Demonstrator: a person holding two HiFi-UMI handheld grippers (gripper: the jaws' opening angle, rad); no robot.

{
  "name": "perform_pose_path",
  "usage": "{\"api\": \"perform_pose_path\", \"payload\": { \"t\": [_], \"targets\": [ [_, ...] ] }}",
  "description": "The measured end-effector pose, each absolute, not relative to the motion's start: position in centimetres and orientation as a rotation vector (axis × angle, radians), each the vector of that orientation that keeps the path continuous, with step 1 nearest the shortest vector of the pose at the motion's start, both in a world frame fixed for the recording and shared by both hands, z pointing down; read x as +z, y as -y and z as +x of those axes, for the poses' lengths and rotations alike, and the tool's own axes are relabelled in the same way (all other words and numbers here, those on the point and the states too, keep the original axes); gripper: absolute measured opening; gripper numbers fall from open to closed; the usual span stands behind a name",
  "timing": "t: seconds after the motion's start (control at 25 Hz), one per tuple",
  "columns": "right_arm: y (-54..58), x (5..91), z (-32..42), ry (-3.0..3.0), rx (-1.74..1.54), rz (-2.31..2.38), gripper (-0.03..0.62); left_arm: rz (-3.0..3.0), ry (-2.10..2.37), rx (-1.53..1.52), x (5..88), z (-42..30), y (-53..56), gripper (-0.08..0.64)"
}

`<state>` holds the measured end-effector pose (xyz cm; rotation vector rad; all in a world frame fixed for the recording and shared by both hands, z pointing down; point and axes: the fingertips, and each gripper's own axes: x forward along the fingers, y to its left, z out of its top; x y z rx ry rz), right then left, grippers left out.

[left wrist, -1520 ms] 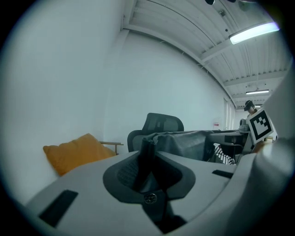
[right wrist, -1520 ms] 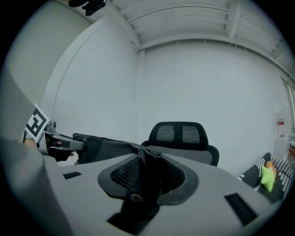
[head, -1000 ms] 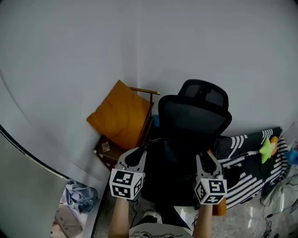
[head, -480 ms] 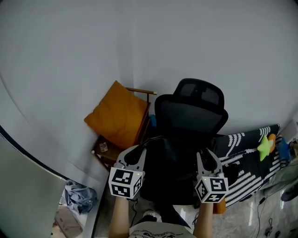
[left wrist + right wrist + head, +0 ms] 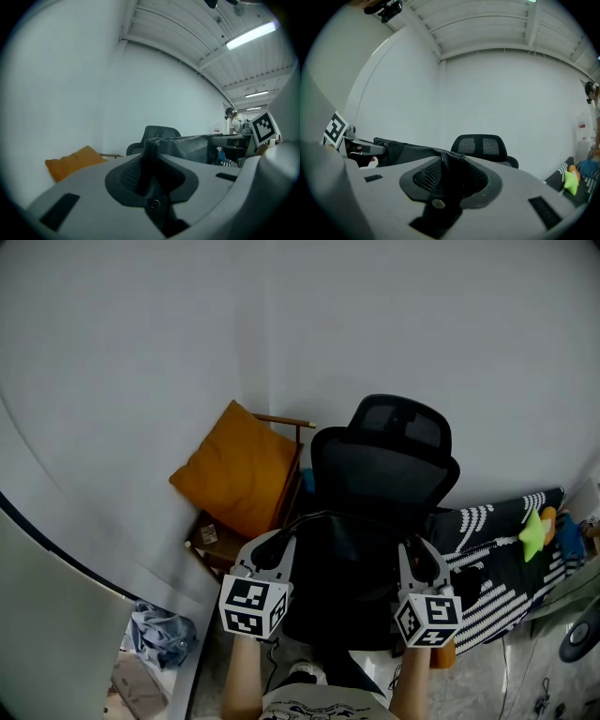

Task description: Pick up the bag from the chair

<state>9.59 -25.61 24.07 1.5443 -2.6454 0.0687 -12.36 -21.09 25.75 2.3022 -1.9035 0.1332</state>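
White walls [image 5: 141,334] back the black office chair [image 5: 384,470], orange cushion [image 5: 239,474] and dark bag [image 5: 403,152].

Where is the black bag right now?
In the head view the black bag sits low at centre, held between the left claw and the right claw, directly in front of the black office chair.

Black is seen on the bag [image 5: 342,592] and chair [image 5: 384,472]. An orange cushion [image 5: 239,470] is seen left of the left claw [image 5: 272,547], and a black-and-white striped cloth [image 5: 502,549] right of the right claw [image 5: 419,557].
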Motion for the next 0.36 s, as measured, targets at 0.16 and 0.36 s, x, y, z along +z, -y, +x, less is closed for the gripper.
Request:
{"api": "perform_pose_path", "payload": {
  "t": [0.16,0.36],
  "targets": [
    [25.53,24.1,9.68,2.642,0.069,1.544,0.137,2.305,1.903,0.14,25.74,-12.26,21.04,0.061],
    [25.84,23.79,9.82,2.644,0.054,1.549,0.137,2.308,1.903,0.133,25.62,-12.09,21.35,0.061]
  ]
}}
